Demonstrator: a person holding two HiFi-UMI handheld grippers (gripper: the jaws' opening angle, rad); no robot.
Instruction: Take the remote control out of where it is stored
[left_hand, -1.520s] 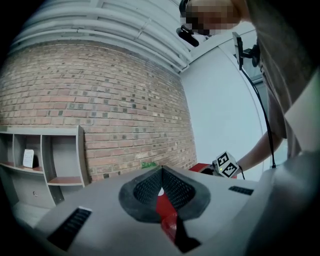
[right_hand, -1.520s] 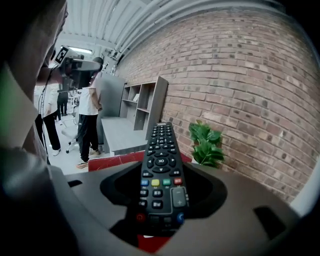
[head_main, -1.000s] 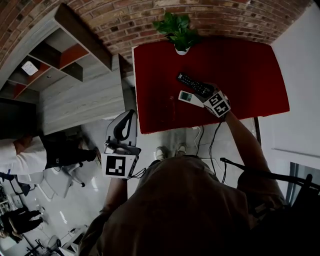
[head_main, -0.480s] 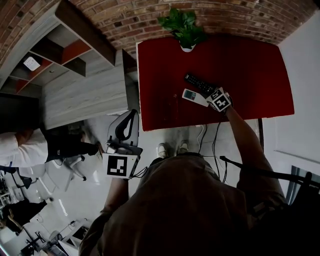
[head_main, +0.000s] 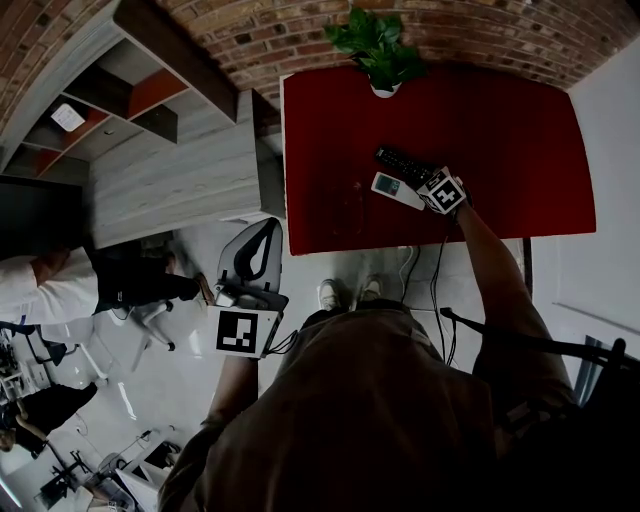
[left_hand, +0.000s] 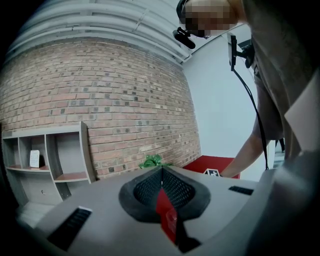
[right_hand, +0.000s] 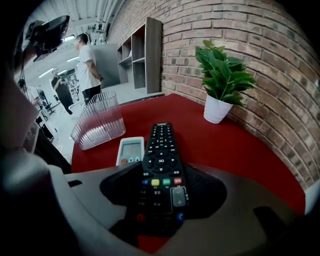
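From the head view, the right gripper (head_main: 425, 180) is low over the red counter (head_main: 500, 130). The black remote control (head_main: 400, 162) sticks out ahead of its fingers, and a smaller white remote (head_main: 396, 189) lies just beside them on the left. A potted plant (head_main: 378, 45) stands well beyond the fingers, against the brick wall. The left gripper (head_main: 268, 226) hangs off the counter's edge, well apart from everything on it.

In the left gripper view, the fingers are pressed together with nothing between them, their black mesh pads meeting in a single seam. Brick and a grey shelf unit (left_hand: 50, 160) lie far ahead of them.

In the right gripper view, the fingers are clamped on the near end of the remote control, one pad on each long edge. The rest of the remote runs straight out ahead over the counter. A clear ribbed holder (right_hand: 98, 122) stands ahead and to the left of the fingers. It is probably where the remote was kept, so the remote looks to be already out.

The remote is a long, flat bar of hard matt plastic with rubbery buttons, and it is likely light and stiff. Its smooth sides could let it pivot when it is held this near one end. A hold nearer the middle, across the narrow width, would steady it. The counter top looks smooth and faintly glossy.
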